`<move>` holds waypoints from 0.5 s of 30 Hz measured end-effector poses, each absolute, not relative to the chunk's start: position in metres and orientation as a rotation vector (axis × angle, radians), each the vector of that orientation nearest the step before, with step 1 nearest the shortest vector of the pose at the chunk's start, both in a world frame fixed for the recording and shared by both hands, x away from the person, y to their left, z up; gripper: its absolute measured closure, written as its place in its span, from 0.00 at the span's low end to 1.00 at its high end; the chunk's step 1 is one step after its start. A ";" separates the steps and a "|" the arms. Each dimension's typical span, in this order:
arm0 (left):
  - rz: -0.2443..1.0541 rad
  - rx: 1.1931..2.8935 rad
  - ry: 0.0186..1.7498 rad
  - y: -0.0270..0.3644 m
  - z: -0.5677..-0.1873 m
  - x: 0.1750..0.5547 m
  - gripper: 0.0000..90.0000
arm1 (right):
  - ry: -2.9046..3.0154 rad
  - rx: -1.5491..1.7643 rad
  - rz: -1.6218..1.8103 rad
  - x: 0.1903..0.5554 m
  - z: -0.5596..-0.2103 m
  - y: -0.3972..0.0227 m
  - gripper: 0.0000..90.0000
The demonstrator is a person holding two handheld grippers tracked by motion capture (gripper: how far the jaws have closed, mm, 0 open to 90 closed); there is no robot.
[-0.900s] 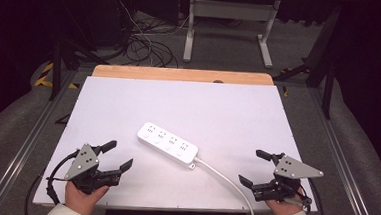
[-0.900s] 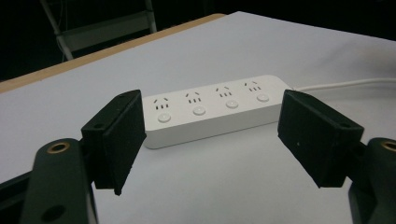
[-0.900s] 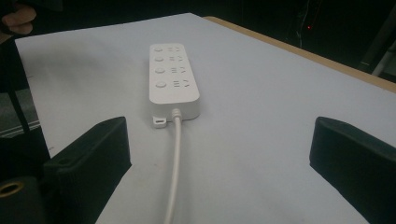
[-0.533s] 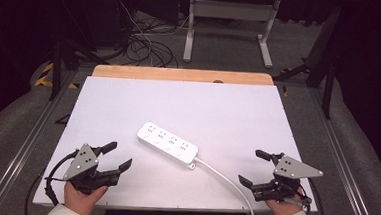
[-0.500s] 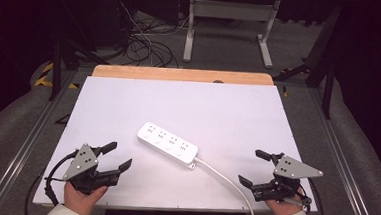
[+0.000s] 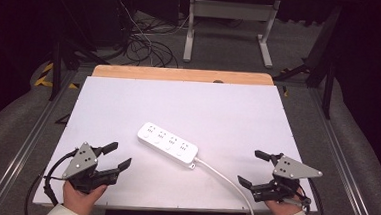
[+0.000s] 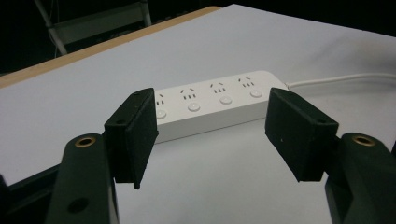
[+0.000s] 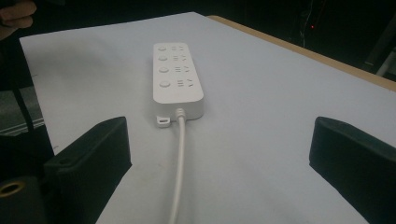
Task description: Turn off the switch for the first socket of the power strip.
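I see a white power strip (image 6: pixel 168 144), white cord (image 6: pixel 224 182), white surface (image 6: pixel 218 109) with tan far edge at 12 o'clock, black jaws.

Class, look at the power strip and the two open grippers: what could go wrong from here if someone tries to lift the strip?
1. The power strip's cable runs off the near table edge beside the right gripper; it may snag or drag.
2. The power strip looks smooth and lies diagonally; the open left gripper may slip off it.

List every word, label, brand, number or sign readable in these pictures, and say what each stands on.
None can be read. The white plastic four-outlet power strip shows sockets and round buttons, no lettering. Yellow-and-black hazard striping on the floor is a pattern, not text.
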State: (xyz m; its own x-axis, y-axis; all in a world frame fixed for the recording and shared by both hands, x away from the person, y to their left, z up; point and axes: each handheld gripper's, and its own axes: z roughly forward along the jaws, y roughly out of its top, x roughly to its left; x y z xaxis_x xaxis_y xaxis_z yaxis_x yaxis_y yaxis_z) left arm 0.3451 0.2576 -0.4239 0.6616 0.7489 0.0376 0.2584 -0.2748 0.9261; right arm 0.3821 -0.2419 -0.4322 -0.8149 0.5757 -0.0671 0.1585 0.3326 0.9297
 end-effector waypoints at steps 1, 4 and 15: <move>0.589 1.836 0.800 0.258 -0.424 0.345 0.39 | 2.218 0.643 1.480 0.382 -0.432 -0.242 0.06; 0.569 1.834 0.805 0.257 -0.421 0.348 0.39 | 2.222 0.638 1.476 0.382 -0.432 -0.241 0.06; 0.572 1.856 0.798 0.244 -0.411 0.357 0.43 | 2.231 0.643 1.481 0.383 -0.433 -0.240 0.06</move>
